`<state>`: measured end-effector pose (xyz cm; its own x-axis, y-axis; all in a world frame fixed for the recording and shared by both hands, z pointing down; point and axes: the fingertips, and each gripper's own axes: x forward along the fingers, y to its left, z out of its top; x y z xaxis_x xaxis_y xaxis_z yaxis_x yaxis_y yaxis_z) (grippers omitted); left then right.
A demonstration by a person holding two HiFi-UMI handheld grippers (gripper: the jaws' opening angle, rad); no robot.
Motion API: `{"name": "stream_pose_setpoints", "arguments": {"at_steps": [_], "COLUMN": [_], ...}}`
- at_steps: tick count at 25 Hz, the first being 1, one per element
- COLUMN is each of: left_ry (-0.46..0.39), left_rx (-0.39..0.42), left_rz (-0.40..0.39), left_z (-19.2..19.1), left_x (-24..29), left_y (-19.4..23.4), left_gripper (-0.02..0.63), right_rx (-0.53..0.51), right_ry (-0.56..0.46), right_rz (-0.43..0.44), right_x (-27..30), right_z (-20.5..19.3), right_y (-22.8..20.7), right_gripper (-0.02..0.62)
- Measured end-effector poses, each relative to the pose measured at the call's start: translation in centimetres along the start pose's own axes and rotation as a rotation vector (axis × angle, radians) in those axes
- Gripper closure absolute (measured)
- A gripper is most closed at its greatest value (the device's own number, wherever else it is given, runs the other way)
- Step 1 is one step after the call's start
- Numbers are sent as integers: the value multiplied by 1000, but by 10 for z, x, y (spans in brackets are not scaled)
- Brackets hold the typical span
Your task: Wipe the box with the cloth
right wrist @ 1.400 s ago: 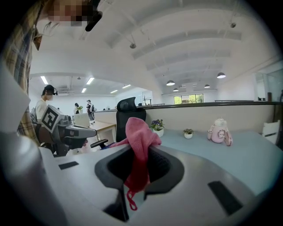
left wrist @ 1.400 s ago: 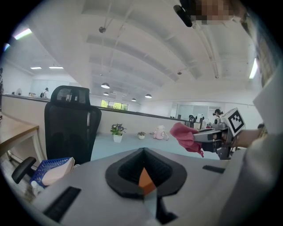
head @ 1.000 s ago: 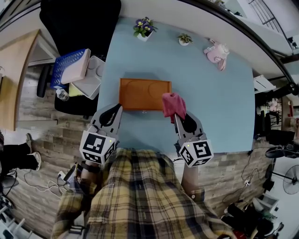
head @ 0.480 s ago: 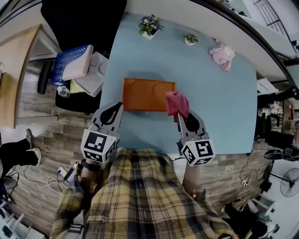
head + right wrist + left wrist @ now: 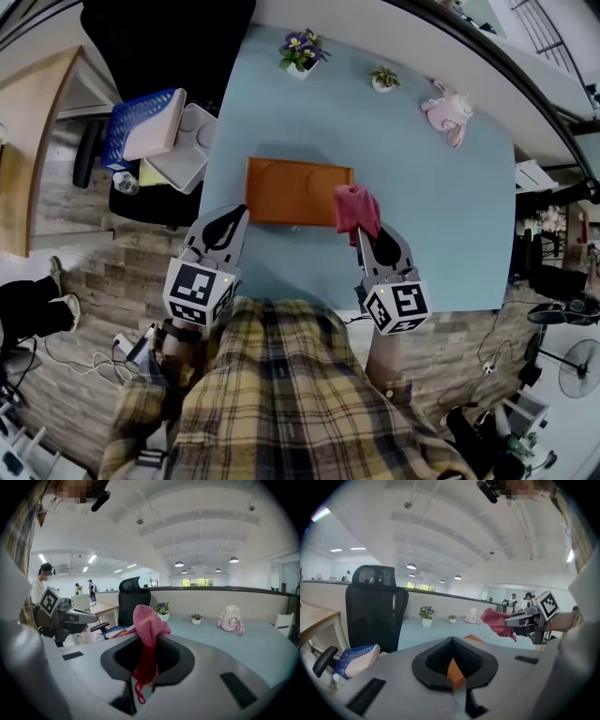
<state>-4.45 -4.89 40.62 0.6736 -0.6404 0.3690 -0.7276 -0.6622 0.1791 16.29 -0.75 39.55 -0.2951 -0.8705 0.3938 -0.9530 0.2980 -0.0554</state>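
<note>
The orange box [image 5: 298, 191], flat and rectangular, lies on the light blue table [image 5: 441, 216]. A pink cloth [image 5: 356, 208] hangs bunched over the box's right end, and my right gripper [image 5: 361, 232] is shut on it. In the right gripper view the cloth [image 5: 146, 634] sticks up from between the jaws and trails below them. My left gripper [image 5: 239, 212] is shut with nothing held, its tip at the box's near left corner; whether it touches I cannot tell. In the left gripper view the right gripper [image 5: 514, 620] holds the cloth [image 5: 496, 620] above the table.
Along the table's far edge stand a flower pot [image 5: 300, 52], a small plant [image 5: 382, 81] and a pink toy [image 5: 448, 111]. Left of the table are a black chair [image 5: 169, 37] and a blue basket [image 5: 141, 131] on a stool.
Only the head view has shifted slightly. The grippers, cloth and box keep their places relative to each other.
</note>
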Motion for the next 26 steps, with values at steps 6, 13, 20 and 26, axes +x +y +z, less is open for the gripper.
{"name": "stream_pose_setpoints", "arguments": {"at_steps": [6,13,20,26], "left_ry": [2,2,2,-1], "left_rx": [2,0,3,-2], "left_rz": [4,12,15,22], "left_z": [-2,-2,-2,-2], "left_x": [1,0,-1,-2], "left_y": [0,2,1,3], "left_gripper": [615,615,615,615], "right_rx": [-3,3,5,8], "right_ry": [14,24,28,33], "right_rz": [12,18,19,28], "right_x": [3,6,6,9], "right_z": [-4,-6,-6,-7], "right_y": [2,3,2,4], "right_gripper": [531,530,531,530]}}
